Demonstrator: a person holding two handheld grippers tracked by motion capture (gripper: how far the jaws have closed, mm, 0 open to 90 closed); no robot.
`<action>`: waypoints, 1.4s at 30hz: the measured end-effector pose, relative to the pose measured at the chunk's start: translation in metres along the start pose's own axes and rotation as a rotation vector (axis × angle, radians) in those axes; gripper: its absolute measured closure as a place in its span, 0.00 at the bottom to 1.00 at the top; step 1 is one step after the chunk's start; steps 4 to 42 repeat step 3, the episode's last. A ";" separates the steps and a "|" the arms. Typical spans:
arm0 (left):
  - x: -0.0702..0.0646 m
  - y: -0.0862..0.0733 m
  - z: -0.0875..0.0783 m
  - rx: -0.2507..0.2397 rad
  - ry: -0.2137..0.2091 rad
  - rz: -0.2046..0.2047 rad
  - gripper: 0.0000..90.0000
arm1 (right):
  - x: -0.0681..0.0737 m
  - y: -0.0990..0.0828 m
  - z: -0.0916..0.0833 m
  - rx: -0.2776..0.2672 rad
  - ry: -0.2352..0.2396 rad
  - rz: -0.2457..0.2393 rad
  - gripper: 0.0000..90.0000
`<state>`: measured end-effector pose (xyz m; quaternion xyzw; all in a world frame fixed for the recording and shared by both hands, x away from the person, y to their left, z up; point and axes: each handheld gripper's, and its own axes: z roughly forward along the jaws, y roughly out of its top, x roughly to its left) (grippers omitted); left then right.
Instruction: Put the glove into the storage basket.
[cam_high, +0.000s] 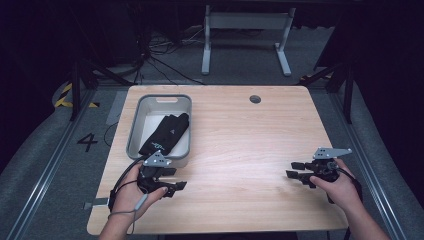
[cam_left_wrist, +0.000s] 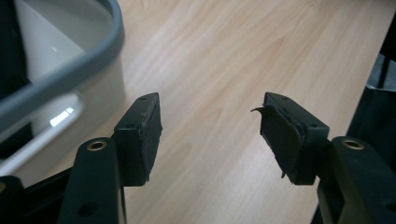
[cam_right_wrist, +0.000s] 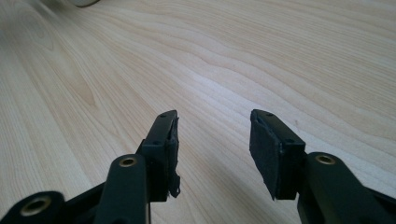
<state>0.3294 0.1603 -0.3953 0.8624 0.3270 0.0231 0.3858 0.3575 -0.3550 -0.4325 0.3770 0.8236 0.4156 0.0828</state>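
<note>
A grey-rimmed white bin (cam_high: 145, 107) sits on the left part of a light wooden table (cam_high: 240, 135); inside it lies a black folded cloth item (cam_high: 165, 132) with a small pale mark, stretched from the bin's far right corner toward its near left side. What the cloth is exactly cannot be told.

Just in front of the bin's near edge, the left gripper (cam_high: 172, 186) is held in the person's left hand (cam_high: 131, 197), its jaws spread apart with nothing between them — in the left gripper view the bin's rim (cam_left_wrist: 60, 70) curves past on the left and bare wood shows in the gap. Well to the right of the bin, near the table's right edge, the right gripper (cam_high: 295, 170) rests in the right hand (cam_high: 340, 190), jaws likewise parted and empty over plain wood.

Right of the bin, near the far edge, a round cable hole (cam_high: 255, 99) is set in the tabletop. Beyond the bin lie grey carpet, loose cables (cam_high: 160, 55) and a white desk frame (cam_high: 245, 35); left of the bin, the floor bears a "4" (cam_high: 87, 141) and yellow-black tape (cam_high: 65, 95) — the surroundings are dark.
</note>
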 end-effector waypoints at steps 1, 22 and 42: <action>0.001 -0.002 0.001 0.014 -0.005 -0.011 0.43 | 0.000 0.000 0.000 0.000 0.000 0.000 0.58; 0.004 -0.006 0.004 0.039 0.002 -0.020 0.42 | -0.001 -0.002 0.001 0.006 0.000 -0.006 0.58; 0.004 -0.006 0.004 0.039 0.002 -0.020 0.42 | -0.001 -0.002 0.001 0.006 0.000 -0.006 0.58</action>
